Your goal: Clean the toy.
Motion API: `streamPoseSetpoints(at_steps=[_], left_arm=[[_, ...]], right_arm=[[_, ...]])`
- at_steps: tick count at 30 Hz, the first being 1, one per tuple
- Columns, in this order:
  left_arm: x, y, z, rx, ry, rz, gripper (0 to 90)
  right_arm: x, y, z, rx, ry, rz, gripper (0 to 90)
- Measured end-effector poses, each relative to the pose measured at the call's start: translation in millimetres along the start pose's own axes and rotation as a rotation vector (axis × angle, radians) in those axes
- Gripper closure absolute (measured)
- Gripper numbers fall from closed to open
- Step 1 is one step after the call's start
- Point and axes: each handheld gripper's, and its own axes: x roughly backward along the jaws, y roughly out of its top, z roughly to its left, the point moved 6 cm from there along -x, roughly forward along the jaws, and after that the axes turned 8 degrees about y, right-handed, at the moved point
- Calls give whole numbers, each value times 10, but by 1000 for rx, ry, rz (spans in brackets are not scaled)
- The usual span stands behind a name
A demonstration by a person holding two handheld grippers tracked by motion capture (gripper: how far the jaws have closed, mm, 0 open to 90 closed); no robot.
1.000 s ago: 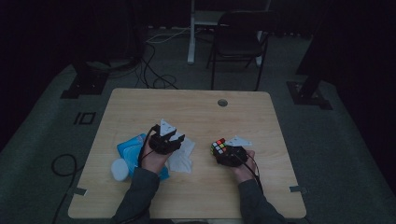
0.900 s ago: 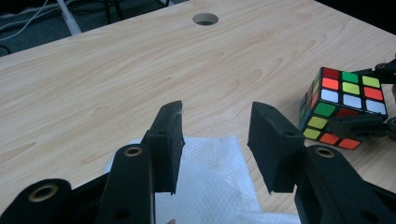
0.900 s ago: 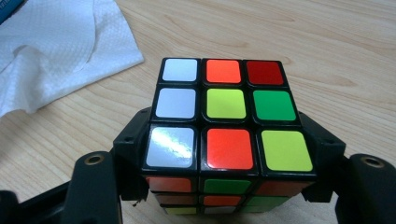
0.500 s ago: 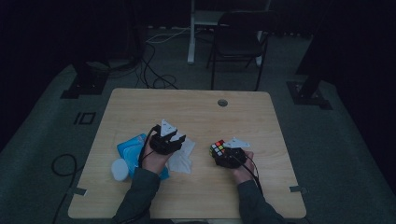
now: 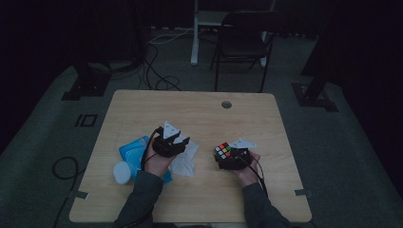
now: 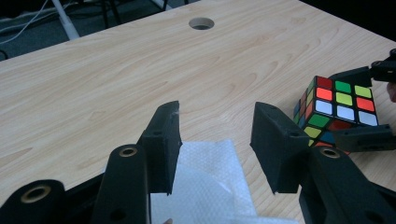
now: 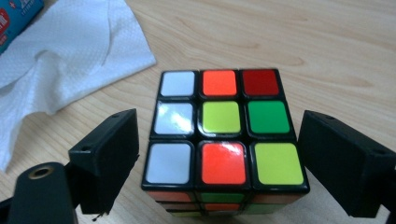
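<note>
The right gripper is sitting released, jaws spread either side of the puzzle cube, a gap showing on both sides, cube resting on the counter. The left gripper is hanging released too, a white tissue lying just below and between its jaws, cube off to its right. A blue pack and white lid are lying behind that hand. Beyond the pale wood counter, a chair and cables are sitting in a dark room.
</note>
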Motion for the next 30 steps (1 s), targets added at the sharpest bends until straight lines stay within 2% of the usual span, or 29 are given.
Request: streamPoseSetpoints(at_steps=[7, 13, 21, 26, 30], left_arm=[[18, 9, 9, 11, -4, -5, 513], [38, -4, 18, 10, 4, -9, 507], [79, -30, 51, 17, 10, -13, 503], [128, -63, 68, 27, 14, -24, 499], [170, -87, 82, 36, 18, -30, 495]], right_arm=[[105, 107, 47, 20, 10, -46, 128], [212, 190, 58, 19, 29, -93, 134], [334, 268, 33, 17, 28, -135, 149], [414, 300, -31, 12, 4, -157, 168], [467, 299, -130, -14, -31, -167, 226]])
